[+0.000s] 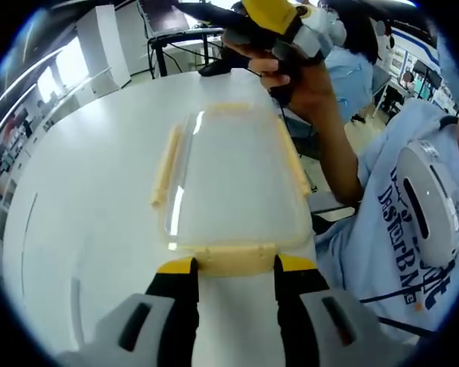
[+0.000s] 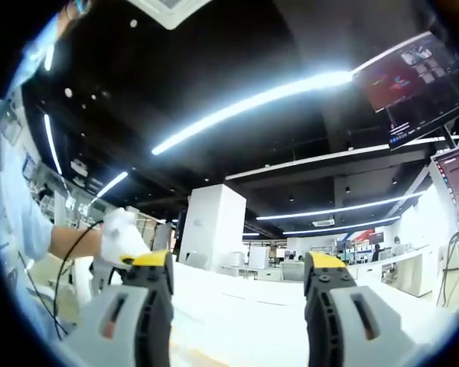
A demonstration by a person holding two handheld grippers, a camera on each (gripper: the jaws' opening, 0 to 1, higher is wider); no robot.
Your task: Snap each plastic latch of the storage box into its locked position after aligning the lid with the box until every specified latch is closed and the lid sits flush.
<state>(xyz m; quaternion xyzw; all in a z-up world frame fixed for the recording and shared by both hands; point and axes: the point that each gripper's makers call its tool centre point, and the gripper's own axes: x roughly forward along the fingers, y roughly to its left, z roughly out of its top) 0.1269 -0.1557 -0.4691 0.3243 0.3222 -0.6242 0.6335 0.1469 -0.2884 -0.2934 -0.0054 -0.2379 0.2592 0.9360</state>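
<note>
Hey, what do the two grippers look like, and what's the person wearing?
Both the left gripper and the right gripper have grey bodies with dark slots and black jaws capped in yellow. A thin black cable runs at the person's hand. The person wears a light grey T-shirt with dark lettering.

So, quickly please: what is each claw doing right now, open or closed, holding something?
Left claw: open, at the storage box's near latch, not gripping it.
Right claw: open, holding nothing.

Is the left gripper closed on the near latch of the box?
No, the left gripper is open, its jaws apart on either side of the near latch.
</note>
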